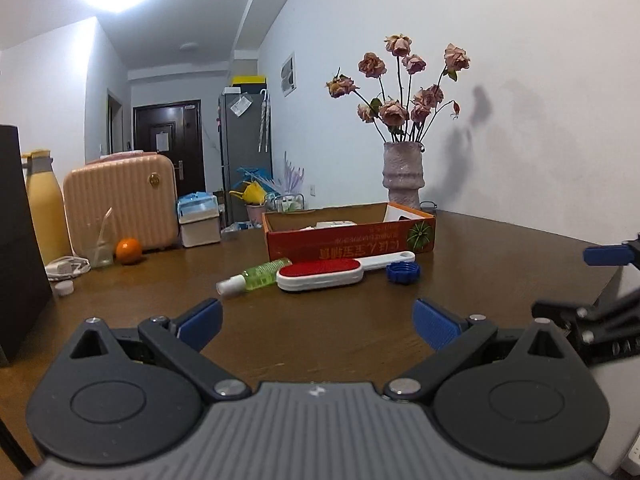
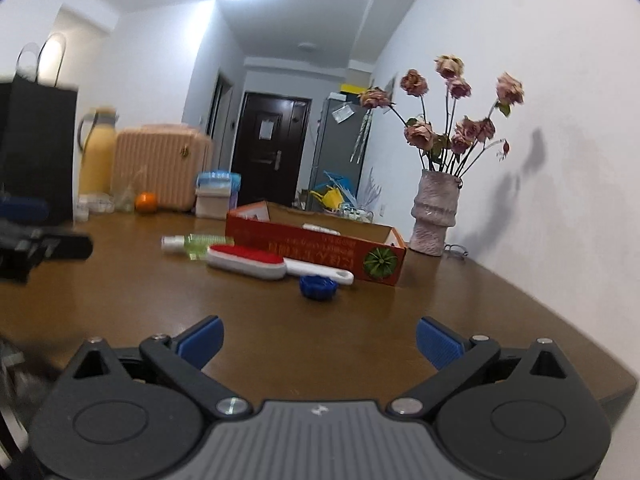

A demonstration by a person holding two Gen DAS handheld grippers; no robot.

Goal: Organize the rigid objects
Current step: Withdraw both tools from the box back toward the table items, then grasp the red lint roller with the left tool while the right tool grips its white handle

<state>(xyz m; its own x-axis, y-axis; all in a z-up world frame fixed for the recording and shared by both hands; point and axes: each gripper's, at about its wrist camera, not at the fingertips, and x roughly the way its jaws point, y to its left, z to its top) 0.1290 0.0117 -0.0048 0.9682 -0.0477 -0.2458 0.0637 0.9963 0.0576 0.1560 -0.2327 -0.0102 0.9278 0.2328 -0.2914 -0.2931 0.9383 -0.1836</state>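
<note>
A red and white lint brush (image 1: 326,270) (image 2: 256,261) lies on the brown table in front of an open red cardboard box (image 1: 348,236) (image 2: 320,246). Left of the brush lies a small green spray bottle (image 1: 256,276) (image 2: 190,243). A blue screw cap (image 1: 402,272) (image 2: 318,286) rests by the brush handle. My left gripper (image 1: 318,322) is open and holds nothing, short of the objects. My right gripper (image 2: 320,340) also stands wide open with nothing between its blue pads (image 2: 438,340). Each gripper shows at the edge of the other's view.
A vase of dried roses (image 1: 402,172) (image 2: 434,216) stands by the wall behind the box. At the far left are a pink case (image 1: 122,200), an orange (image 1: 129,251), a yellow flask (image 1: 44,208), a black bag (image 2: 36,148) and a cable (image 1: 66,266).
</note>
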